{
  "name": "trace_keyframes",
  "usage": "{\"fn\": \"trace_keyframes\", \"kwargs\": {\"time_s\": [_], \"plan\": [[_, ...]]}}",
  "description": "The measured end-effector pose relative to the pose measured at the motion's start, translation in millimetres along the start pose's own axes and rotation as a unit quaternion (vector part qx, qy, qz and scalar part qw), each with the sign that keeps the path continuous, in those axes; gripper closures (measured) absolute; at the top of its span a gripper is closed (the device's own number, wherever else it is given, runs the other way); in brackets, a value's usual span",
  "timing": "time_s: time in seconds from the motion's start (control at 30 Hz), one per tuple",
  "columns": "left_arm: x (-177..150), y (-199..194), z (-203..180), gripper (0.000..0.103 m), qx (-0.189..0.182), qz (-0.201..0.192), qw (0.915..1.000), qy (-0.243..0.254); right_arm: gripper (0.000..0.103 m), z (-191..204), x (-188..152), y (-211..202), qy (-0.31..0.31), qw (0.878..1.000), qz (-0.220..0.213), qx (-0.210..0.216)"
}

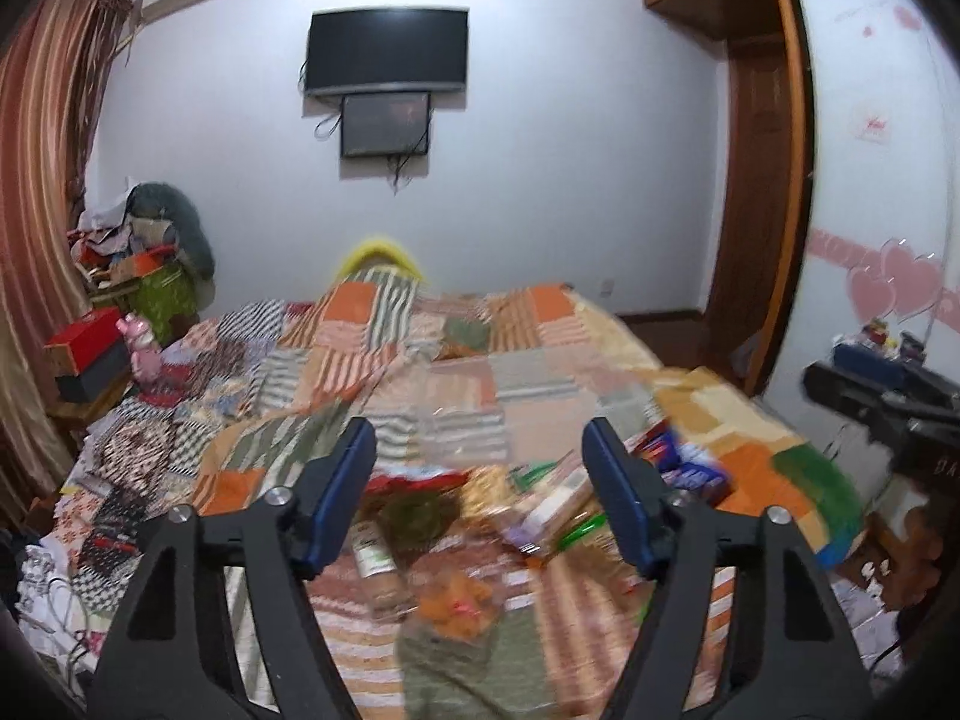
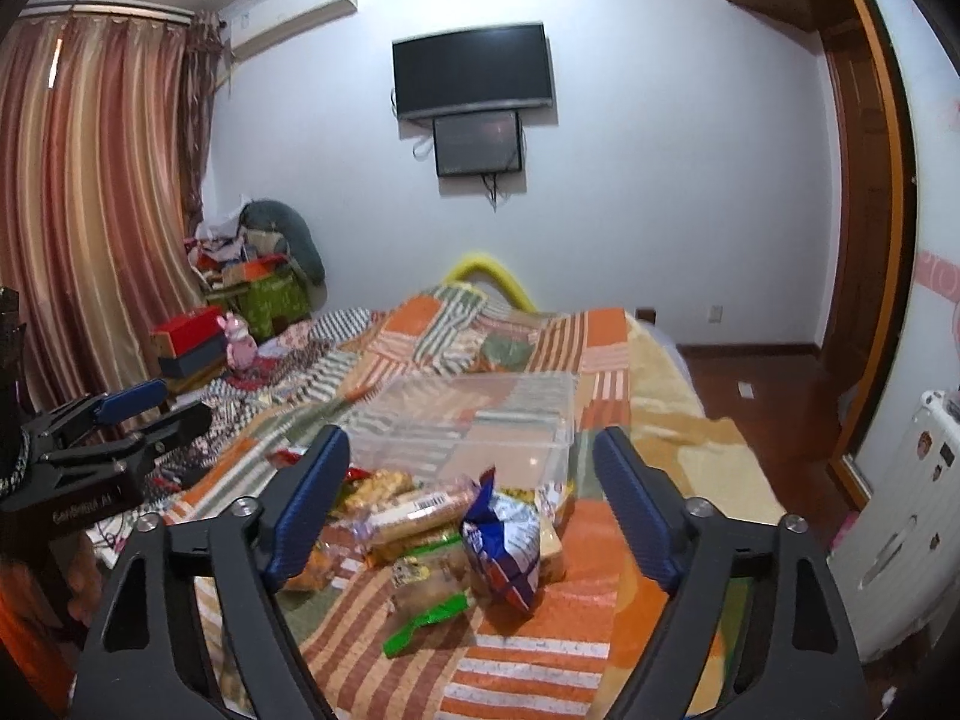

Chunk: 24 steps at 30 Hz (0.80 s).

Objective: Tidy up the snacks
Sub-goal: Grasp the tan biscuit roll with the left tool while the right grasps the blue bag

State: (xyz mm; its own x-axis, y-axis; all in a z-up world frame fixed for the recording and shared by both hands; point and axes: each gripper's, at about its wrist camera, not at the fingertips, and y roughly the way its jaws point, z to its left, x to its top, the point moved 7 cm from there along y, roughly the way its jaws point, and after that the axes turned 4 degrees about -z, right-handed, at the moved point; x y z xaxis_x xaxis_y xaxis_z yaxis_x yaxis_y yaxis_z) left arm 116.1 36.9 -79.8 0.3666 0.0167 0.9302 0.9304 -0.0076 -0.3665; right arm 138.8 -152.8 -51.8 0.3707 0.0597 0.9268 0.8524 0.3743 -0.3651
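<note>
Currently my left gripper and my right gripper, both black-framed with blue finger pads, stand partly open over the patchwork-quilted bed with nothing held. Before them lies a heap of wrapped snacks: a blue-and-white crinkled foil bag, a long clear-wrapped biscuit pack, a green-wrapped bar. Just behind the heap sits a clear rectangular plastic bin.

Twin wrist views over bed (shared snacks)
</note>
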Motion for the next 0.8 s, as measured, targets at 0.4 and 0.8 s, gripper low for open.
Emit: {"fn": "trace_keyframes", "kwargs": {"time_s": [0.4, 0.8], "plan": [[-63.0, 80.2, 67.1, 0.044, 0.029, 0.122, 0.992, -0.012, 0.038, -21.6, -44.0, 43.9, 0.01, 0.995, 0.1, -0.006], [-134.7, 149.1, 77.9, 0.046, 0.021, 0.221, 0.9747, -0.024, 0.038, -20.9, -68.9, 84.2, 0.016, 0.987, 0.158, 0.01]]}}
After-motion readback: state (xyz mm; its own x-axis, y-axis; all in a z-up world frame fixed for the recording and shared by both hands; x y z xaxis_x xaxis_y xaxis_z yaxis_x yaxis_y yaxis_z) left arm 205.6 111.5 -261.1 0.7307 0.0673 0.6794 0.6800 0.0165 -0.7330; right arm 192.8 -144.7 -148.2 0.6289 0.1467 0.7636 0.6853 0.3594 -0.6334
